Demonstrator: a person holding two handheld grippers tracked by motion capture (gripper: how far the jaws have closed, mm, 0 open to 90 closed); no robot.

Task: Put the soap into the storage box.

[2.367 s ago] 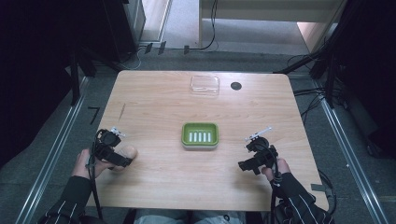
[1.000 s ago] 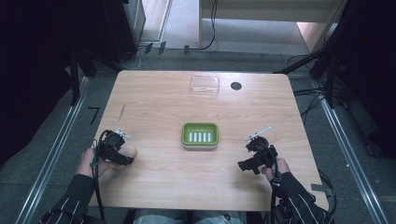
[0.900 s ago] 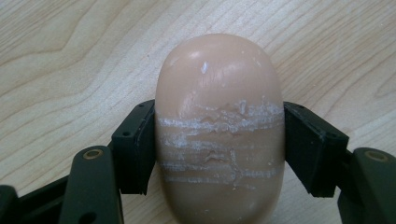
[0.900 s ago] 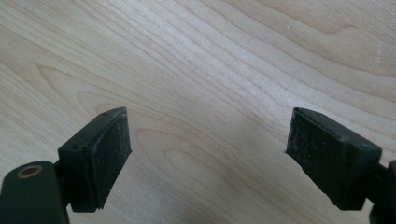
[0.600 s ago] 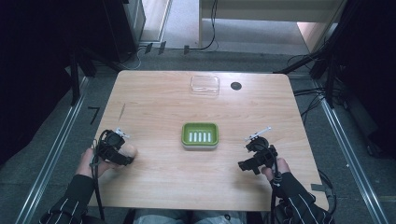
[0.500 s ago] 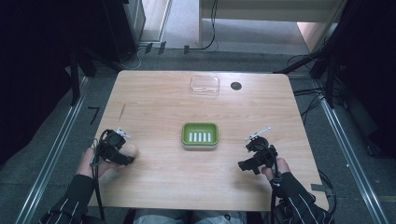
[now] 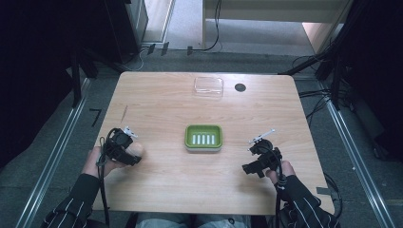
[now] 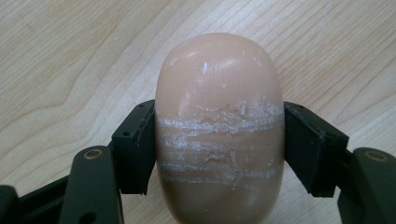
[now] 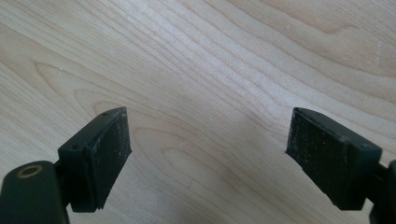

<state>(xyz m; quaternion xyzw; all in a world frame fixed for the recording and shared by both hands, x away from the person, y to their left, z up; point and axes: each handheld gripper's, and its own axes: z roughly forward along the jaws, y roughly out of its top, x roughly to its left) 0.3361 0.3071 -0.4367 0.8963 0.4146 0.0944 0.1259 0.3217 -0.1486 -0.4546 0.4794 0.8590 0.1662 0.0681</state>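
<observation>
A peach-coloured oval bar of soap, scratched with white streaks, sits between the pads of my left gripper, which is shut on it just above the wooden table. From above, that left gripper and the soap are at the table's near left. A green soap dish with white ribs stands at the table's middle. My right gripper hangs open over bare wood, nothing between its pads; in the high view the right gripper is at the near right.
A clear plastic lid or box lies at the far edge of the table, with a small black disc beside it. A thin stick lies at the left. Cables run across the floor beyond the table.
The left hand with the soap has drifted slightly toward the table's near edge since the oldest frame. The right hand has kept still.
</observation>
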